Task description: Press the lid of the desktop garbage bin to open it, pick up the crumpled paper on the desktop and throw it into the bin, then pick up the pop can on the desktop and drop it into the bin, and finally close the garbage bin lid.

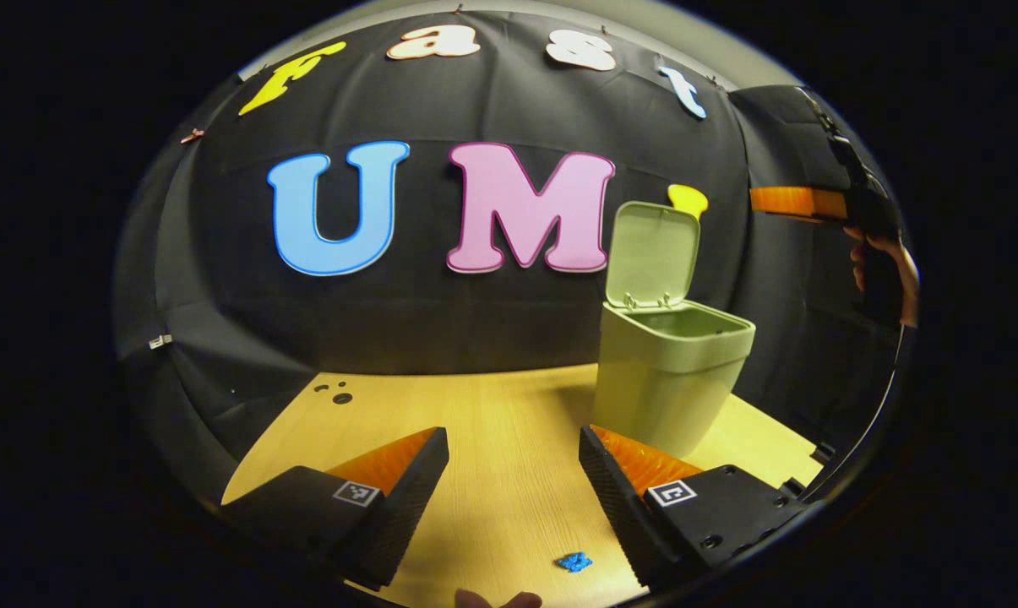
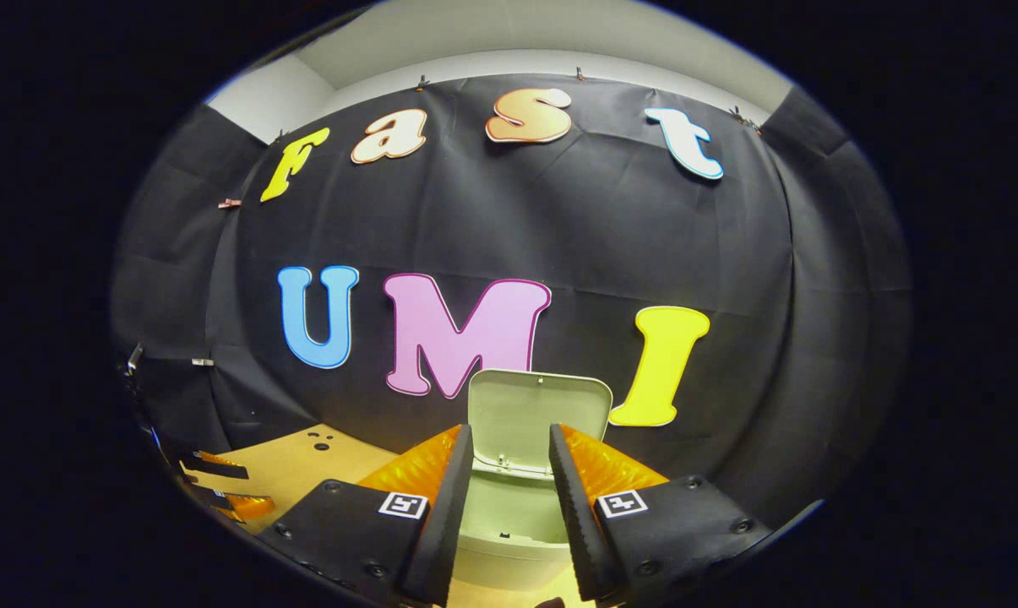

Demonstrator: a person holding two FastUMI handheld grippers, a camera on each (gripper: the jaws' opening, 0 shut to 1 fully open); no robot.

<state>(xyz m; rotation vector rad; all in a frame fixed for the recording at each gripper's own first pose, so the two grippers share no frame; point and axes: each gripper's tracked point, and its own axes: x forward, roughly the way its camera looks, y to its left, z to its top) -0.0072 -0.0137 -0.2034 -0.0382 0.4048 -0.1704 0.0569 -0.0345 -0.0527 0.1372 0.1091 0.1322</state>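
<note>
Item: garbage bin (image 1: 669, 371), pale green, standing upright on the wooden tabletop (image 1: 509, 422) toward its right rear, close to the black cloth wall; its lid (image 1: 650, 257) is standing raised on the rear hinge, leaving the mouth open. In the right gripper view the same bin (image 2: 509, 523) is lying directly below and ahead, its interior showing between the fingers, its lid (image 2: 538, 414) rising behind

Item: left gripper (image 1: 513, 473), hanging low over the tabletop left of the bin, fingers spread wide apart and grasping nothing; bare wood is showing between them

Item: right gripper (image 2: 509, 507), hovering above the bin's open mouth, fingers parted with a gap and pressing on nothing. In the left gripper view it (image 1: 800, 201) is showing high at the right, above the bin, a hand (image 1: 884, 270) holding it

Item: small blue scrap (image 1: 574, 561), lying on the tabletop near the front edge, between the left gripper's fingers and apart from the bin

Item: dark holes (image 1: 335, 393) in the tabletop at the far left rear
</note>
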